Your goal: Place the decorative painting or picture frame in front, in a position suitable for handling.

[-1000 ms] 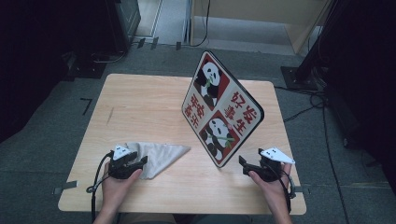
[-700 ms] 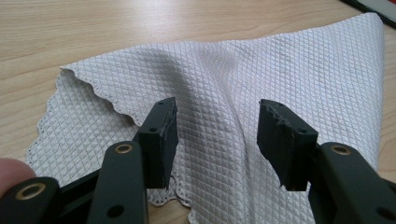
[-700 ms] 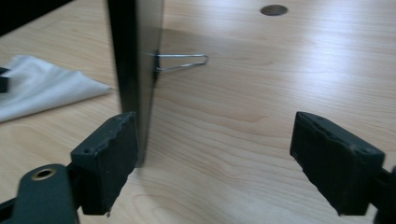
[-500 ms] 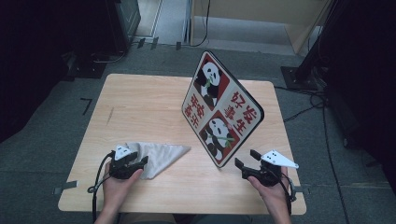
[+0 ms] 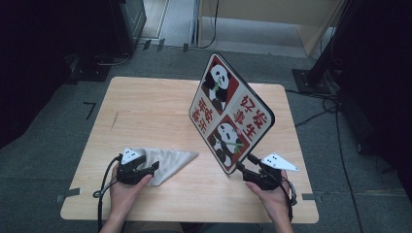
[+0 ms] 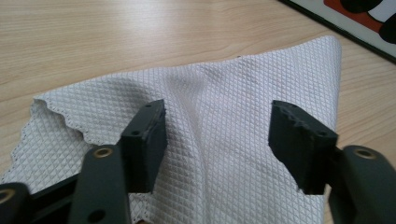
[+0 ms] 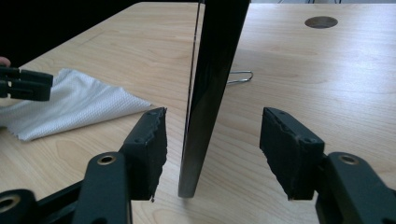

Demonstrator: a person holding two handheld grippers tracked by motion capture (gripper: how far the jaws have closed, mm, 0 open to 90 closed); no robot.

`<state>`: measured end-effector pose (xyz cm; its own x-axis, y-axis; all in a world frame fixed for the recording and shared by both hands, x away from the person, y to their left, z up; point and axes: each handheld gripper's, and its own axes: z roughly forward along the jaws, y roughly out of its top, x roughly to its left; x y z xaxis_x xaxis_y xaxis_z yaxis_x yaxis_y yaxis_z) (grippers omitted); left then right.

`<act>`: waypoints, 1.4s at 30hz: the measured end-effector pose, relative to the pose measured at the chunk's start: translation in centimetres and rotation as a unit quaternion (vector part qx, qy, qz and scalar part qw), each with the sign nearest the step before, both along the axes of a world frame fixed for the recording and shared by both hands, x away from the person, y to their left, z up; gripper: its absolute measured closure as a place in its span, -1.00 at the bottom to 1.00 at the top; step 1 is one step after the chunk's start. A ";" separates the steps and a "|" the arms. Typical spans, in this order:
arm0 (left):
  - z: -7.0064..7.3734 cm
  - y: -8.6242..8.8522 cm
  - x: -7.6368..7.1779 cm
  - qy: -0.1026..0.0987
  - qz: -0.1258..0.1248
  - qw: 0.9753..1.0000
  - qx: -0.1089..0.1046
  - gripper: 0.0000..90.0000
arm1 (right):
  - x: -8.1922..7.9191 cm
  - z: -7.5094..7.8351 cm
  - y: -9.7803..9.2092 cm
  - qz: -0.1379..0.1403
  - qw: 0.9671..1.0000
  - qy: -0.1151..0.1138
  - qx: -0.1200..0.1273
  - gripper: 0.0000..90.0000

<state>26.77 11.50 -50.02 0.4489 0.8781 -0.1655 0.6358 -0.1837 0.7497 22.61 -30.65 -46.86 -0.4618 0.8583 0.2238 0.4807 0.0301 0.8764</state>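
A panda picture board [image 5: 228, 111] with a black rim stands tilted on the wooden table [image 5: 145, 107]. In the right gripper view its near edge [image 7: 210, 84] rises between my open jaws, and the pads are not touching it. My right gripper [image 5: 244, 170] sits at the board's lower near corner. A white quilted cloth [image 5: 170, 159] lies flat at the front left. Over its near part hovers my left gripper [image 5: 153, 167], open, with the cloth [image 6: 224, 102] spread under both fingers [image 6: 144, 140].
A thin wire stand [image 7: 240, 77] props the board from behind. A round cable hole [image 7: 321, 22] sits near the table's far side. Dark stands and cables stand on the floor [image 5: 320, 102] around the table. The left gripper [image 7: 23, 84] shows beside the cloth [image 7: 79, 107].
My right gripper has slid left to the board's lower corner, so its jaws now straddle the board's edge. The left gripper and cloth have stayed put.
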 end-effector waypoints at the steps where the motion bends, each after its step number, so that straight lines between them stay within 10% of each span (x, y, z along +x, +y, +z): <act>1: 0.0 0.0 0.1 0.001 0.000 1.000 0.002 -0.09 | 0.0 0.0 0.0 0.000 1.000 0.000 0.000 -0.05; 14: -0.4 -0.6 0.7 0.014 0.004 1.000 0.015 -0.18 | 1.2 -0.3 0.8 -0.002 1.000 0.008 0.025 0.28; 21: -1.0 -1.3 0.9 0.025 -0.004 0.999 0.047 -0.24 | 1.2 -0.7 1.1 0.002 0.999 0.006 0.034 0.73; 28: -1.0 -2.1 0.7 0.011 -0.013 0.995 0.099 -0.19 | 1.3 -0.8 1.1 0.005 0.999 0.014 0.051 0.76; 34: -0.9 -1.7 0.4 0.008 -0.045 0.996 0.075 0.87 | 1.2 -0.7 1.2 0.008 0.998 0.015 0.052 0.76; 42: -0.3 -2.5 -1.0 -0.006 -0.076 0.995 0.065 0.94 | 0.9 -0.8 1.4 0.035 0.998 0.012 0.052 0.76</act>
